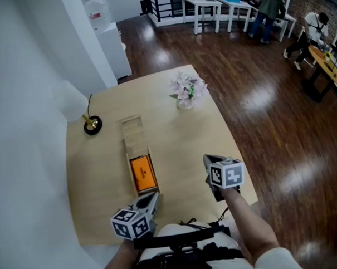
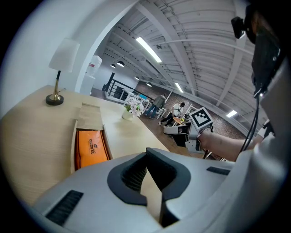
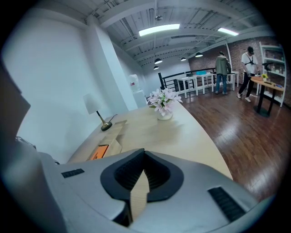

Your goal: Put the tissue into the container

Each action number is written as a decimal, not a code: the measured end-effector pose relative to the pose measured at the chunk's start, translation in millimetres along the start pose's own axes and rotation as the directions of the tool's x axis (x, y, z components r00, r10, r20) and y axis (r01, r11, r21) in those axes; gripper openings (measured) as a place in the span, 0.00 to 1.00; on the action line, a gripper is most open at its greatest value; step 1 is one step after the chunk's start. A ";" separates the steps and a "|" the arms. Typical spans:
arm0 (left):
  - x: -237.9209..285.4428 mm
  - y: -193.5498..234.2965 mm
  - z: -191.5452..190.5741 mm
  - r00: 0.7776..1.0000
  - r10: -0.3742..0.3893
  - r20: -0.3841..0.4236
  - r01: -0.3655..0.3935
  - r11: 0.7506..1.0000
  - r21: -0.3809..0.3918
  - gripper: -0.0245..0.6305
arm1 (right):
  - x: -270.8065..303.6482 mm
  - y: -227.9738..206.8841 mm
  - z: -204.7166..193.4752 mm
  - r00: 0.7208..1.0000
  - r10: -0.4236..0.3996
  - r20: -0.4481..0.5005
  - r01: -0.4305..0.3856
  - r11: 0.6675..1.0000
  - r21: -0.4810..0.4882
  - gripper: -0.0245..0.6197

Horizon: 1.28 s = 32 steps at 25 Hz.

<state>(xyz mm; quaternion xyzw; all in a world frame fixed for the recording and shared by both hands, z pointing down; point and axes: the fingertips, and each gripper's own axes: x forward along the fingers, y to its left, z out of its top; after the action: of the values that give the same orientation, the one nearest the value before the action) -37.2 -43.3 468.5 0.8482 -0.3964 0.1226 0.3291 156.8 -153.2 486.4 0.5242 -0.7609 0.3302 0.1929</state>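
Observation:
A long wooden container (image 1: 133, 139) lies lengthwise in the middle of the table (image 1: 180, 136). An orange tissue pack (image 1: 143, 172) sits in its near half, and its far half shows only bare wood. My left gripper (image 1: 154, 197) hovers just past the near end of the container, shut with nothing in it. The right gripper (image 1: 206, 158) is to the right of the pack, apart from it, shut and empty too. The left gripper view shows the pack (image 2: 91, 148) ahead to the left of the shut gripper (image 2: 148, 152). In the right gripper view the pack (image 3: 97, 152) shows at left.
A small lamp with a brass base (image 1: 91, 124) stands at the table's far left by the white wall. A vase of pale flowers (image 1: 187, 91) stands at the far right corner. Dark wooden floor lies to the right. People stand by white tables (image 1: 218, 6) far behind.

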 end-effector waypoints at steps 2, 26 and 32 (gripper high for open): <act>0.0 -2.5 0.6 1.000 -0.001 0.000 0.001 1.000 0.005 0.04 | -3.4 -4.5 -1.0 1.000 -0.006 0.001 0.006 1.000 0.000 0.04; -2.6 -8.0 -7.9 1.000 0.012 -0.028 -0.012 1.000 -0.001 0.04 | -10.3 -11.9 -27.6 0.997 -0.017 -0.073 0.015 0.999 -0.033 0.04; -3.0 -3.8 -14.0 0.999 0.017 -0.041 -0.017 1.000 -0.013 0.04 | -6.6 -7.7 -38.5 0.994 -0.012 -0.111 0.006 0.998 -0.060 0.04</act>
<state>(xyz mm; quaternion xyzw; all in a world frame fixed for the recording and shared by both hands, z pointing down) -35.6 -30.6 475.9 0.8399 -0.3976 0.1399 0.3419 164.4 -123.4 511.8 0.5024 -0.7562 0.3350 0.2522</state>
